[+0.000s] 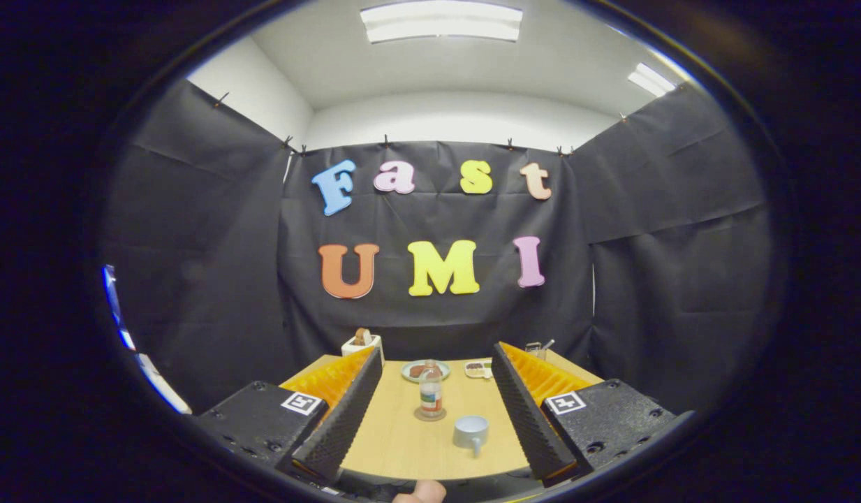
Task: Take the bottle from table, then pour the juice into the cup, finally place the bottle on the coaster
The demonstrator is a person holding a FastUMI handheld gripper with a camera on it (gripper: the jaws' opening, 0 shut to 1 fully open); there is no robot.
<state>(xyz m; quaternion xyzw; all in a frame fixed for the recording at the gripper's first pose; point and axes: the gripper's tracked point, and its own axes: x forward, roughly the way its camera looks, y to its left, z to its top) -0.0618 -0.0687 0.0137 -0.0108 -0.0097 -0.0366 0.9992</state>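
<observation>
One wooden table [395,440], claw [436,360] wide apart

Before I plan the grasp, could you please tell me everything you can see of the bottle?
The bottle is small and clear, with a label band around its middle and a cap on top. It stands upright on a round coaster on the wooden table, ahead of and between the open fingers of the gripper, untouched, with the cup close beside it.

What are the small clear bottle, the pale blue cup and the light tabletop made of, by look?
Small clear bottle: likely clear plastic or glass; see-through above a printed label band, too small to decide. Pale blue cup: looks matte ceramic or plastic, opaque, with a handle. Light tabletop: pale wood or wood-look laminate, satin. Gripper open, fingers wide apart around both.
</observation>
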